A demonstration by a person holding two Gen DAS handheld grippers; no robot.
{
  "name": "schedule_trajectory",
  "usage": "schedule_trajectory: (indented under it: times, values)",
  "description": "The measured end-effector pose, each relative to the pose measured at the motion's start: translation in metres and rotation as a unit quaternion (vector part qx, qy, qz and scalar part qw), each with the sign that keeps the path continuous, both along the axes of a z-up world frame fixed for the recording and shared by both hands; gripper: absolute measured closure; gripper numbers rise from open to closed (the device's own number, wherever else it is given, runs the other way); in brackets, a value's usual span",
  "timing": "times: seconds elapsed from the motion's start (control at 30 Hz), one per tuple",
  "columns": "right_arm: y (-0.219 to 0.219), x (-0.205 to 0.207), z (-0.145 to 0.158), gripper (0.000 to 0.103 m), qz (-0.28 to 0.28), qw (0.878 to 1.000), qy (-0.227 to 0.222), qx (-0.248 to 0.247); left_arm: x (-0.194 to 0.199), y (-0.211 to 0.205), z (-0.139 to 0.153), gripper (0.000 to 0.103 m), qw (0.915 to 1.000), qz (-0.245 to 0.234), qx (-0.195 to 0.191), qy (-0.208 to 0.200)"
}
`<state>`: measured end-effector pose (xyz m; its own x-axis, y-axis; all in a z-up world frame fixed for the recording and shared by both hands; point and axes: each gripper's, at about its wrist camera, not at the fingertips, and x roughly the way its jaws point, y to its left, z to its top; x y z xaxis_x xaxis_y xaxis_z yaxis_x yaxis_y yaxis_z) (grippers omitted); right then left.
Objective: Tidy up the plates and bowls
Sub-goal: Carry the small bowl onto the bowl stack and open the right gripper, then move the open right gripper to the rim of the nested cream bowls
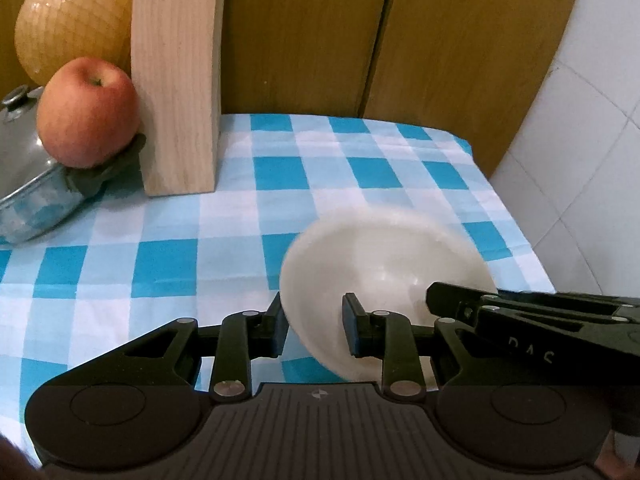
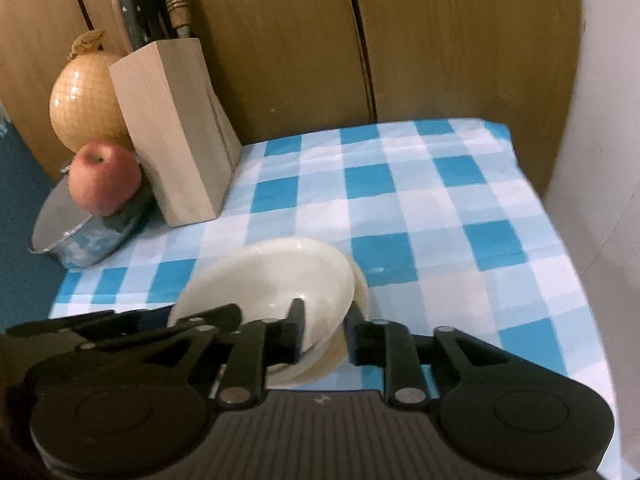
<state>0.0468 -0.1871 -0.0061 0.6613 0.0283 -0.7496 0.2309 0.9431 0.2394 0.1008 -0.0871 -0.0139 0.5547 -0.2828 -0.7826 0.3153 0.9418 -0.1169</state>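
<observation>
A cream bowl [image 1: 384, 256] is tilted above the blue checked tablecloth [image 1: 160, 256]. My left gripper [image 1: 314, 330] straddles its near left rim, one finger outside, one inside, with a gap around the wall. In the right wrist view two stacked cream bowls [image 2: 276, 276] show, the upper nested in the lower. My right gripper [image 2: 324, 334] straddles their right rim, the jaws close on it. The right gripper's fingers [image 1: 520, 312] reach into the bowl from the right in the left wrist view.
A wooden knife block [image 2: 176, 132] stands at the back left, with an apple [image 2: 104, 178] on a steel lidded pot [image 2: 76, 232] and a netted yellow pomelo [image 2: 86, 100] behind. Brown cabinet doors [image 2: 360, 40] back the table. The cloth's right edge [image 2: 560, 220] drops off by a white tiled wall.
</observation>
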Motion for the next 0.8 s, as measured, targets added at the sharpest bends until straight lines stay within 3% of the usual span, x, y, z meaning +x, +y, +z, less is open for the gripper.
schedule_trajectory:
  times: [0.07, 0.53, 0.8]
  values:
    - [-0.001, -0.001, 0.002, 0.076, -0.002, 1.000, -0.006, -0.003, 0.002, 0.001, -0.001, 0.067, 1.0000, 0.002, 0.004, 0.000]
    - [-0.001, -0.008, 0.012, 0.074, -0.008, 0.996, -0.040, -0.078, 0.001, 0.012, 0.002, 0.065, 1.0000, 0.002, -0.007, 0.003]
    - [-0.010, -0.006, 0.005, 0.073, -0.013, 0.997, -0.028, -0.075, -0.004, 0.010, 0.003, 0.063, 0.9998, -0.018, -0.001, -0.001]
